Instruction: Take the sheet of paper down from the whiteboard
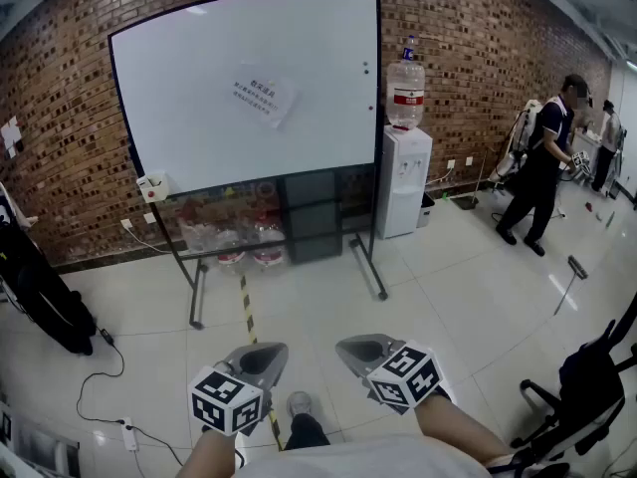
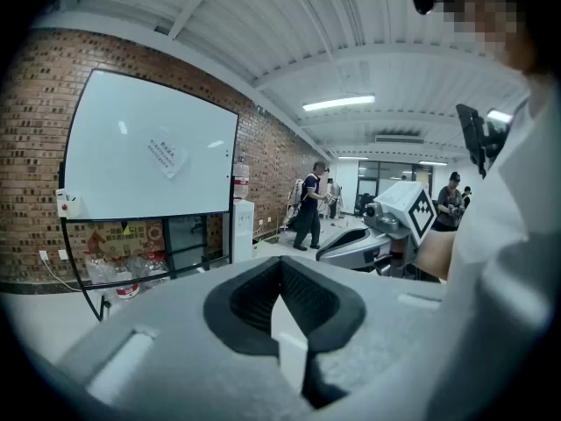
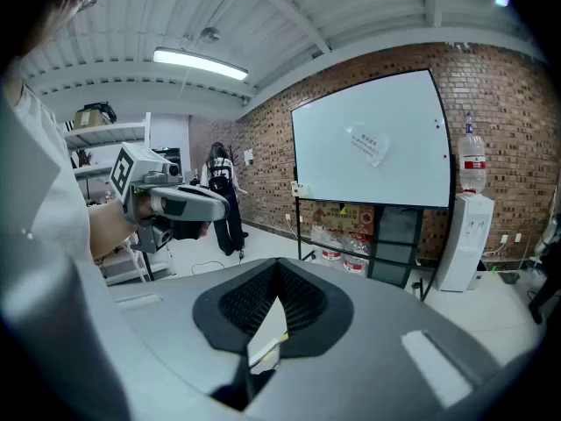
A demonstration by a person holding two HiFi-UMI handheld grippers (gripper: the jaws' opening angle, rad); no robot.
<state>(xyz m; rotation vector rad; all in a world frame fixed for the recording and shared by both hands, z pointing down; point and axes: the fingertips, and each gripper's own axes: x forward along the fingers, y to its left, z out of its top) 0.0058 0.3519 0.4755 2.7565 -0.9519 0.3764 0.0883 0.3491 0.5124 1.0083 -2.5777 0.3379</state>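
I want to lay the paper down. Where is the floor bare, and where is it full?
Bare: the white tiled floor from the black stand of the whiteboard to the left tool and right tool, and before the white water dispenser. Crowded: plastic bottles and bags under it, black bag at left.

One whiteboard, one sheet of paper on it. One water dispenser with one bottle on top. Two people: a nearer person and a farther person. Two claws: the left claw and the right claw.
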